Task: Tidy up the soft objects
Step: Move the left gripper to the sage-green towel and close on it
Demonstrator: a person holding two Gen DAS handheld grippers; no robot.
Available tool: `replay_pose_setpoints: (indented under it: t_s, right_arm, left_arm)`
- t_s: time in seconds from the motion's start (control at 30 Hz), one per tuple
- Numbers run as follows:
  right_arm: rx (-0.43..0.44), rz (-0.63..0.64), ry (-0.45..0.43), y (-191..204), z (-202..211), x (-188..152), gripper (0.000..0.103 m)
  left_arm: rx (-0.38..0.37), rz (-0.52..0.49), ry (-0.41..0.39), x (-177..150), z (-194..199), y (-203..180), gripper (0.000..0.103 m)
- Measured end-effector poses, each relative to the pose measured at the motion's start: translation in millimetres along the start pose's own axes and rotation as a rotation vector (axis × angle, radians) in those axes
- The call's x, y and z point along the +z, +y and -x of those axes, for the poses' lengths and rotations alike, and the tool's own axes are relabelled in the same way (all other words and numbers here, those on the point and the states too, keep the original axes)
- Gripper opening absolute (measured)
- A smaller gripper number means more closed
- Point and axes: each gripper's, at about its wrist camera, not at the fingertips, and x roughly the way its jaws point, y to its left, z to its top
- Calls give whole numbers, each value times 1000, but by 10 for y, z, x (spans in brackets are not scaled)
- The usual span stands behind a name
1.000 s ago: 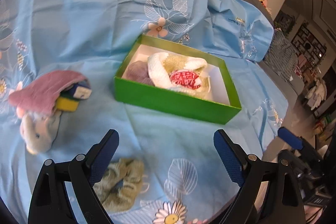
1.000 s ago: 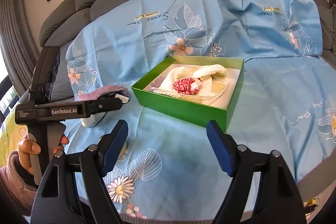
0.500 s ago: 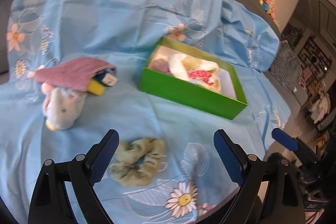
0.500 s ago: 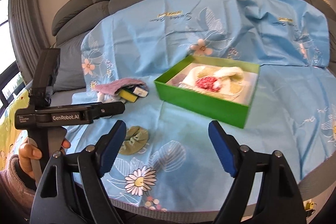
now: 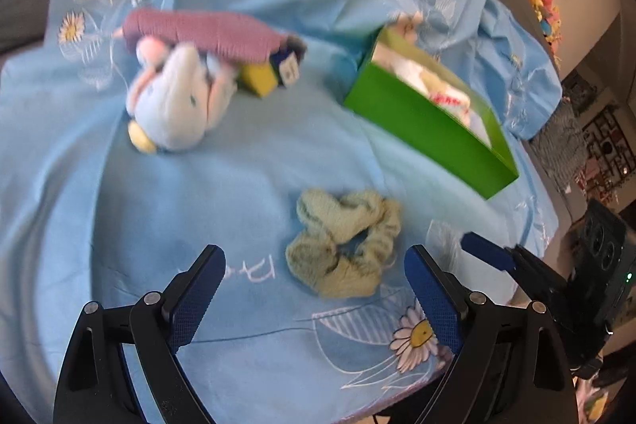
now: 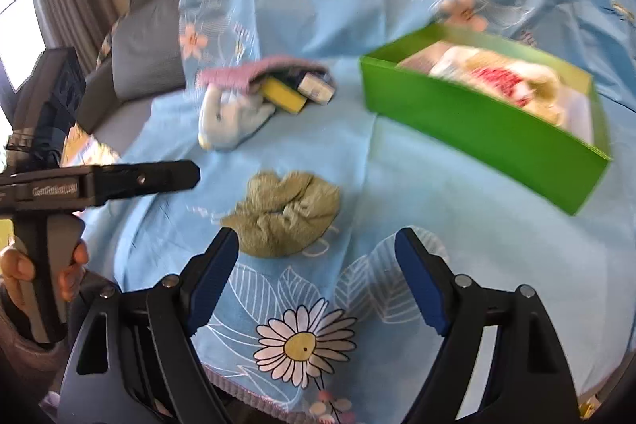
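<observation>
We take the green box (image 5: 429, 124) as our landmark; it already holds pale soft items. The green scrunchie (image 5: 344, 251) lies on the blue floral cloth (image 5: 246, 181) in front of the box, nearer to us and clear of its front wall. Beyond it, to the box's left, a pale blue plush toy (image 5: 175, 110) lies partly under a pink cloth (image 5: 202, 34) beside a yellow block (image 5: 260, 78).

The left gripper (image 5: 314, 299) has its fingers wide apart with nothing between them, just short of the scrunchie. The right gripper (image 6: 316, 275) is likewise spread and empty, its left finger (image 6: 212, 273) close to the scrunchie's near edge.

We judge the scrunchie light, soft and compressible, unlikely to slip or break. We recommend pinching one bunched fold across its ring, deep enough that the fabric does not pull free
</observation>
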Motion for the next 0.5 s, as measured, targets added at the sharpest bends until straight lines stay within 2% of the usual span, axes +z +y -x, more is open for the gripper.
replay_pose_setpoints:
  t_s: [0.13,0.3,0.4,0.47,0.5]
  right_arm:
    - [28,28,38,55,-203,-25,80]
    - [59,69,78,145,-441,0,79]
    - [86,77,93,184,-564,24,70]
    - [100,87,99,213,-632,41,63]
    - [104,94,103,227,-658,45,59]
  left_arm:
    - [1,-36,24,-32,-135,-50,92]
    - [38,-106,29,-4,-287,-142,92]
    - [48,-152,30,17,-369,-180,92]
    - [39,-161,38,25,-417,-182,86]
    - [26,-161,47,29,-429,-184,73]
